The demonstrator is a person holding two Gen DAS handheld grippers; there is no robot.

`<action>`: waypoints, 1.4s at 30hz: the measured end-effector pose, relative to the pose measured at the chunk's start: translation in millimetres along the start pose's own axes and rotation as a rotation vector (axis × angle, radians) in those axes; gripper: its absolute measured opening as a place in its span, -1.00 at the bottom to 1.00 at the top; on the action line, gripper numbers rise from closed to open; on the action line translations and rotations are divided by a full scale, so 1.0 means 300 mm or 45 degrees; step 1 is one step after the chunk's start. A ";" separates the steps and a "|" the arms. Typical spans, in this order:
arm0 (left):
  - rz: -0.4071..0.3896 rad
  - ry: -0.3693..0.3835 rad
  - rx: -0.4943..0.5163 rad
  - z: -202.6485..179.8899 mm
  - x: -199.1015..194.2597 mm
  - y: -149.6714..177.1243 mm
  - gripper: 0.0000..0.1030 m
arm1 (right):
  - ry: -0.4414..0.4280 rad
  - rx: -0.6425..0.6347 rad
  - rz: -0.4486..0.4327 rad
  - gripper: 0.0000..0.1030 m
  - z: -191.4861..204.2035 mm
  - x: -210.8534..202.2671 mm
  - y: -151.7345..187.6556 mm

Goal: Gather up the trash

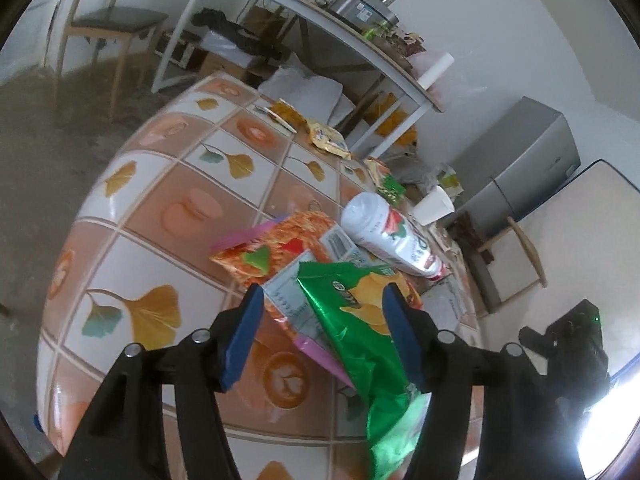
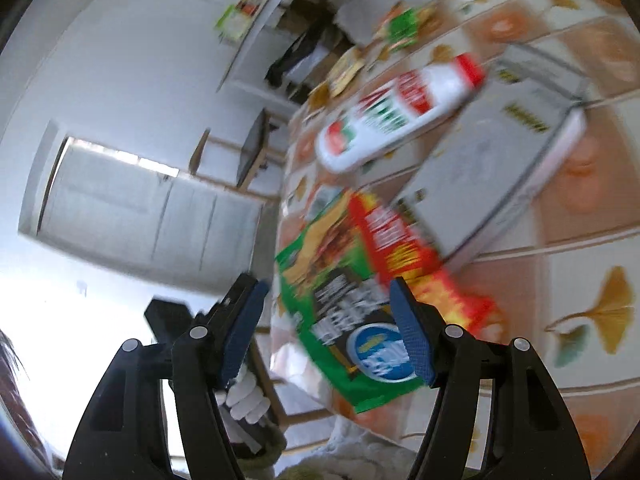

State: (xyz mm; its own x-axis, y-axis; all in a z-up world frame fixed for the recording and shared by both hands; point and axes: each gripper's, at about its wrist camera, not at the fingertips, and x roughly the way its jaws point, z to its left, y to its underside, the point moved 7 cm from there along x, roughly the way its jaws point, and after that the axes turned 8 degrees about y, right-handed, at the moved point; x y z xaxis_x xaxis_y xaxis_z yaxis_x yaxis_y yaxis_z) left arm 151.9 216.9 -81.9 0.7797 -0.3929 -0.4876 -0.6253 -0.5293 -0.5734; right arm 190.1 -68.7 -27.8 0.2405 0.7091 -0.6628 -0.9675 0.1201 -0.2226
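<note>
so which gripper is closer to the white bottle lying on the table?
Hard to call from wrist views; slightly left. The left gripper straddles the green chip bag, with the white bottle just beyond. The right gripper, open, sits further back over another snack bag.

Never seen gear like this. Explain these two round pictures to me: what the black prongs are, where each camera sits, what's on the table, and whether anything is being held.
There is no robot here. A person holds a hand-operated gripper in each hand, and each carries a wide-angle camera looking forward along its two blue-padded fingers, so the pictures are round and bent.

The left-wrist view shows the left gripper over a table with a patterned cloth. A green chip bag lies between its fingers. Its jaws stand apart, and I cannot tell whether a pad touches the bag. Beyond lie an orange snack wrapper, a white bottle on its side and a paper cup.

The right-wrist view is blurred. The right gripper is open above a green and red snack bag and holds nothing. A gloved hand shows below.
</note>
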 end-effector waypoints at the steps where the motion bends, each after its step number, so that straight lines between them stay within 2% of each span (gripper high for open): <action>1: -0.006 -0.005 0.004 -0.003 -0.004 0.000 0.18 | 0.016 0.025 -0.017 0.23 -0.028 -0.016 -0.008; 7: -0.040 -0.008 0.051 -0.038 -0.025 -0.005 0.22 | 0.142 0.151 -0.090 0.25 -0.150 -0.050 -0.045; 14: -0.031 0.102 0.157 -0.155 -0.045 0.010 0.23 | 0.178 0.267 -0.082 0.25 -0.238 -0.043 -0.051; 19: 0.042 0.201 0.199 -0.252 -0.013 0.054 0.23 | 0.220 0.268 -0.105 0.25 -0.259 -0.064 -0.056; 24: 0.124 0.293 0.234 -0.354 0.032 0.114 0.23 | 0.312 0.209 -0.159 0.25 -0.272 -0.095 -0.081; 28: 0.181 0.372 0.243 -0.428 0.061 0.156 0.24 | 0.330 0.194 -0.179 0.25 -0.273 -0.106 -0.098; 33: 0.188 0.378 0.272 -0.459 0.069 0.146 0.25 | 0.338 0.161 -0.212 0.25 -0.258 -0.130 -0.099; 38: 0.139 0.334 0.292 -0.450 0.052 0.100 0.33 | 0.323 0.172 -0.222 0.25 -0.259 -0.144 -0.101; 42: 0.143 0.304 0.267 -0.420 0.062 0.097 0.35 | 0.287 0.174 -0.221 0.25 -0.241 -0.149 -0.118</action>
State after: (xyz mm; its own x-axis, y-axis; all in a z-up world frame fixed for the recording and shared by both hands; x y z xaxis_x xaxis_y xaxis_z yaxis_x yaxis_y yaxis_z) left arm 152.5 99.5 -24.8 0.6758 -0.6183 -0.4011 -0.6813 -0.3164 -0.6601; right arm 219.2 -154.9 -41.8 0.3993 0.5000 -0.7684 -0.9085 0.3285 -0.2583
